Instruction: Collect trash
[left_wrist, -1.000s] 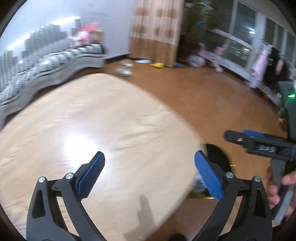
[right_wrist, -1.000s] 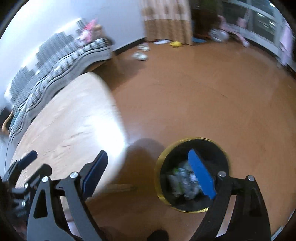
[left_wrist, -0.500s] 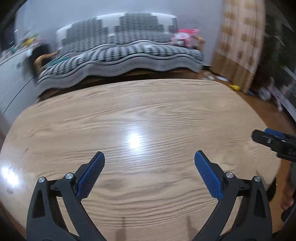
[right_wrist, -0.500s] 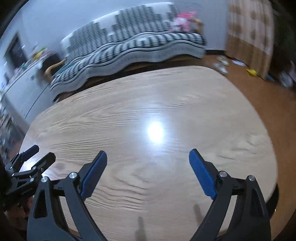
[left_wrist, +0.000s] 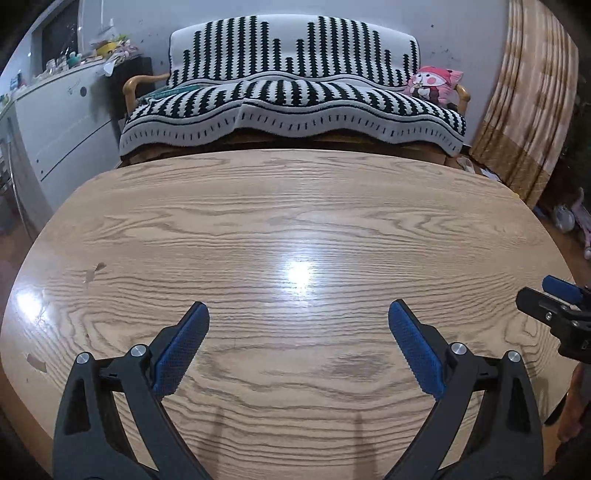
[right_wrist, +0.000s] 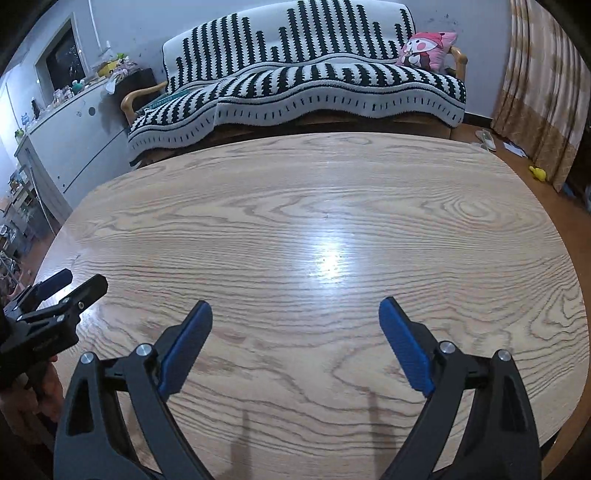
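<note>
both grippers hover over a wooden table (left_wrist: 295, 221), side by side and pointing toward a sofa (left_wrist: 291, 96) draped in a black-and-white striped cover. the left gripper (left_wrist: 298, 343) has its blue-padded fingers spread wide with nothing between them; the right gripper (right_wrist: 295, 341) is spread just as wide and holds nothing either. each shows at the edge of the other's view. no trash can be seen on the table top; only a few small scuff marks (left_wrist: 94, 271) sit near its left edge. a pink cartoon pillow (left_wrist: 434, 83) rests at the sofa's right end. a white cabinet (left_wrist: 62, 122) stands to the left, a tan curtain (left_wrist: 532, 103) to the right. no writing or labels can be read.
</note>
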